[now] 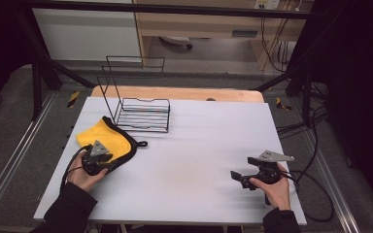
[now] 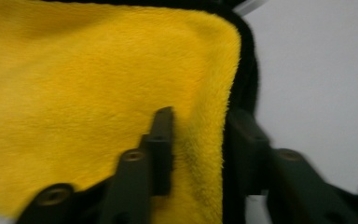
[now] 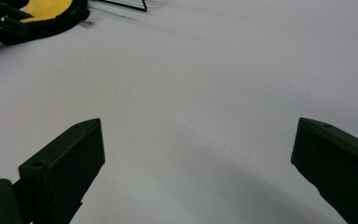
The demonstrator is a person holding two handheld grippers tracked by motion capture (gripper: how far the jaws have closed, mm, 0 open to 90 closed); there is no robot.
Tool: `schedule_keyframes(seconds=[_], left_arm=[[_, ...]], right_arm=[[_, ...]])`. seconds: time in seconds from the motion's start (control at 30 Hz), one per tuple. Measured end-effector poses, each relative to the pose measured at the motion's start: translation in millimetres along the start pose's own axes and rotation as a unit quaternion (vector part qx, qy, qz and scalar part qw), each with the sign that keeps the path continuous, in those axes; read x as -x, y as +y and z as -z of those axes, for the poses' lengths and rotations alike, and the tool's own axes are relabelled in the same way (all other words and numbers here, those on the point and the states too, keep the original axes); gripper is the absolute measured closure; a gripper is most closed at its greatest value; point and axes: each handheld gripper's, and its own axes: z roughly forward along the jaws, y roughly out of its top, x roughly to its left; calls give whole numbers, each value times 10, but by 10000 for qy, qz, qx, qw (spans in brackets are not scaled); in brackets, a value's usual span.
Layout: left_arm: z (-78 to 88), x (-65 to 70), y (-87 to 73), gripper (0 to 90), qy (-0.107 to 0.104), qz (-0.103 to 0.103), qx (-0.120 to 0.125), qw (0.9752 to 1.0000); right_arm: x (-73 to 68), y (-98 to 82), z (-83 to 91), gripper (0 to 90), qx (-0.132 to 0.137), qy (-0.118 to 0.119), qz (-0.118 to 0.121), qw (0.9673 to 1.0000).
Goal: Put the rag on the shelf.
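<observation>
Left gripper (image 2: pixel 198 140) fingers (image 2: pixel 161 149) sit narrowed on the yellow cloth (image 2: pixel 88 107), one finger on the fleece, the other on the black hem at its right edge; a fold of cloth is between them and the pads look to be pinching it, tho blur makes the contact hard to confirm. In the high view the left gripper (image 1: pixel 108 162) is at the cloth's (image 1: pixel 102 138) near corner, w/ the person's left hand (image 1: pixel 83 177) behind it. Cloth lies flat on the counter (image 1: pixel 189 160), front-left area, its black loop (image 1: pixel 141 144) poking out to the right. Just beyond the cloth stands a black wire rack (image 1: pixel 143 114), near but apart, the only thing close by. Right gripper (image 3: pixel 196 172) fingers (image 3: pixel 65 163) are spread wide w/ nothing between them, hovering low over bare counter (image 3: pixel 205 84); in the high view it (image 1: pixel 237 177) is front-right, well apart from the cloth, held by the right hand (image 1: pixel 274 189). Lots of open counter in the middle and to the right; left edge is close to the cloth. Left gripper view cuts off most of the cloth; the rack's far frame blends into the dark floor behind.
</observation>
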Motion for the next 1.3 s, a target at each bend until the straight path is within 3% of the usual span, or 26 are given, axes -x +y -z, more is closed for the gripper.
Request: schedule_keyframes(seconds=[0.23,0.4,0.5,0.6,0.7,0.87,1.0,1.1,1.3], left_arm=[[10,-15,4,669,-72,69,4,10000],[54,43,17,557,-243,-4,-19,9997],[79,80,7,554,-241,-81,-108,9996],[94,79,-36,559,-267,8,-84,9996],[76,70,-60,579,-220,58,-37,9997],[46,143,18,611,67,-59,-304,9995],[42,128,13,637,85,-18,-263,9996],[40,109,23,720,151,-16,-288,9995],[46,70,10,776,96,20,-214,9997]], right_arm=[[2,1,0,33,12,4,-2,10000],[6,1,8,33,23,4,6,10000],[7,1,13,32,29,5,2,10000],[4,0,18,32,31,6,3,10000],[6,1,17,32,42,0,-3,10000],[1,1,10,32,30,-2,-7,10000],[-1,2,9,32,37,-5,-8,10000],[0,1,9,32,33,-2,-3,10000],[1,1,9,33,26,5,-6,10000]])
